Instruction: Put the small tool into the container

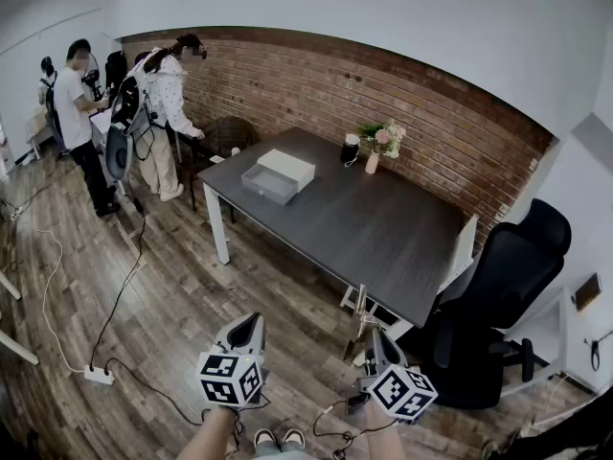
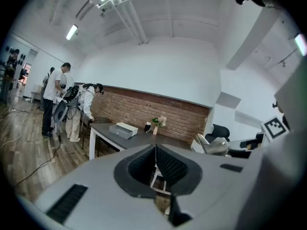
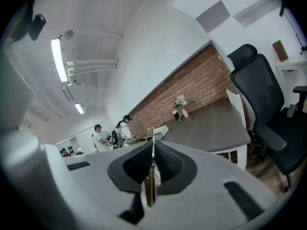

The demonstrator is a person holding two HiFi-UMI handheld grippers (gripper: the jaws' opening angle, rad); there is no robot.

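Between right fingers, small tool

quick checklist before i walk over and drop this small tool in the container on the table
1. Grip on the small tool: ok, clamped in the shut right tongs.
2. Free left tongs: ok, shut on nothing.
3. Open container: ok, the grey tray looks open-topped on the table.
4. Reach: not ok, the table stands well ahead across the floor.
5. Clear way: cannot tell, a person leans at the table corner near the container.
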